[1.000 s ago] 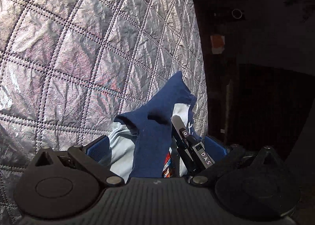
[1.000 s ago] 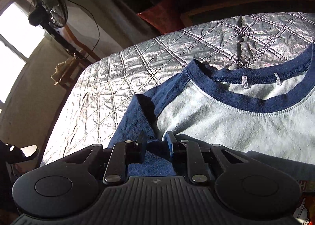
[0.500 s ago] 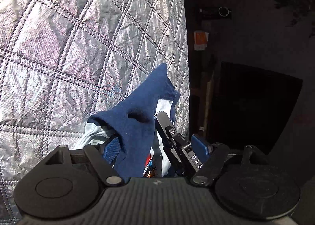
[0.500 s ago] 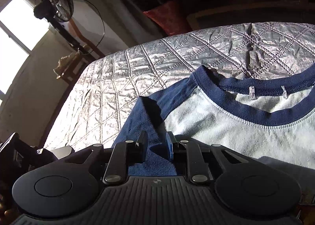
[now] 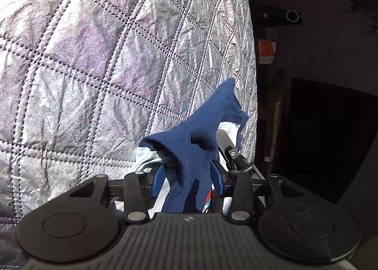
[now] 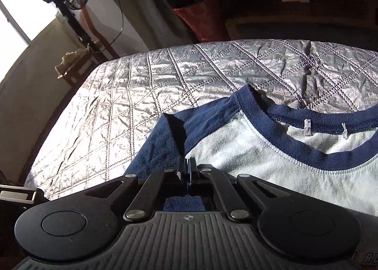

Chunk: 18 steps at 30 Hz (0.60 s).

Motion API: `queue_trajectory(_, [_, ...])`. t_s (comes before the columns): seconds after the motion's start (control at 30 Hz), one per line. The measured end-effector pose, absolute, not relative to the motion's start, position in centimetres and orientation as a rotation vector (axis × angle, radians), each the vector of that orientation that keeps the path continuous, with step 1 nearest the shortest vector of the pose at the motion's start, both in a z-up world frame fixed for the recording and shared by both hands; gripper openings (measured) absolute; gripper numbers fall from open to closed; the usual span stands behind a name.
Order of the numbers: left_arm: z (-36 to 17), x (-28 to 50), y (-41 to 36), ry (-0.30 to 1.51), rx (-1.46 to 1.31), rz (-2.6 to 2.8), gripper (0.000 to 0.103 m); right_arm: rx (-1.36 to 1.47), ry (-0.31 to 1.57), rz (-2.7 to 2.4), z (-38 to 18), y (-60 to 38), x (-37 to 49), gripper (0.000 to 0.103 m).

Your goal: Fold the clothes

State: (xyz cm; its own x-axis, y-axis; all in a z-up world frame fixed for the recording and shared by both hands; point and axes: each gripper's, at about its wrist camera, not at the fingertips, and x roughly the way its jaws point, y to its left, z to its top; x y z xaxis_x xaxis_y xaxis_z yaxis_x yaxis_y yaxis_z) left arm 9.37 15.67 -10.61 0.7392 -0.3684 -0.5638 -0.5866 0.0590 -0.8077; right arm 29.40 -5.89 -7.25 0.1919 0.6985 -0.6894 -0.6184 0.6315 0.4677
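Shirt (image 6: 271, 159) spread on the quilt (image 6: 189, 76), collar away from the camera; right tongs (image 6: 188, 166) pinched shut on its navy sleeve, likely to fold it inward; left tongs (image 5: 187, 175) stand apart around bunched navy cloth.

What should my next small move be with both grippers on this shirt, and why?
Probably lift the right gripper a little and start carrying the navy sleeve across the pale shirt body. Its jaws are pinched shut on the sleeve fabric, and the left gripper has cloth between its fingers, so the shirt looks ready to fold on the quilted bed.
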Motion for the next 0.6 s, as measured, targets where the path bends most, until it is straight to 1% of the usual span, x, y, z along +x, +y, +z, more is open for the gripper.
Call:
queue_trajectory(0.03, [-10.6, 9.3, 15.7, 0.802, -1.549, 0.206, 0.029, 0.101, 1.013, 0.921, -7.2, -6.1, 29.4, 0.0])
queue_trajectory(0.07, [-10.6, 9.3, 15.6, 0.807, -1.543, 0.225, 0.019, 0.109, 1.013, 0.919, -7.2, -6.2, 29.5, 0.0])
queue_trajectory(0.1, [-10.8, 9.0, 15.7, 0.808, -1.546, 0.241, 0.011, 0.116, 1.019, 0.92, -7.2, -6.2, 29.7, 0.0])
queue_trajectory(0.17, [-11.1, 8.5, 15.7, 0.802, -1.562, 0.263, 0.009, 0.13, 1.031, 0.922, -7.4, -6.3, 29.9, 0.001])
queue_trajectory(0.2, [-11.2, 8.3, 15.7, 0.793, -1.572, 0.268, 0.008, 0.137, 1.038, 0.923, -7.4, -6.4, 30.0, 0.006])
queue_trajectory(0.23, [-11.1, 8.2, 15.6, 0.788, -1.57, 0.276, 0.007, 0.144, 1.044, 0.924, -7.5, -6.4, 30.2, 0.007])
queue_trajectory(0.3, [-10.9, 8.1, 15.5, 0.789, -1.555, 0.288, 0.006, 0.158, 1.056, 0.926, -7.7, -6.5, 30.4, 0.013])
queue_trajectory(0.43, [-10.7, 8.0, 15.3, 0.79, -1.543, 0.297, 0.006, 0.162, 1.059, 0.945, -7.9, -5.8, 30.1, 0.021])
queue_trajectory(0.47, [-10.7, 8.0, 15.3, 0.79, -1.543, 0.298, 0.006, 0.166, 1.058, 0.95, -7.9, -5.7, 30.0, 0.024])
queue_trajectory(0.57, [-10.8, 8.1, 15.2, 0.79, -1.536, 0.299, 0.006, 0.111, 1.045, 0.962, -7.6, -5.0, 29.6, 0.024])
queue_trajectory(0.6, [-10.8, 8.0, 15.2, 0.791, -1.531, 0.301, 0.006, 0.089, 1.04, 0.966, -7.6, -4.7, 29.5, 0.009])
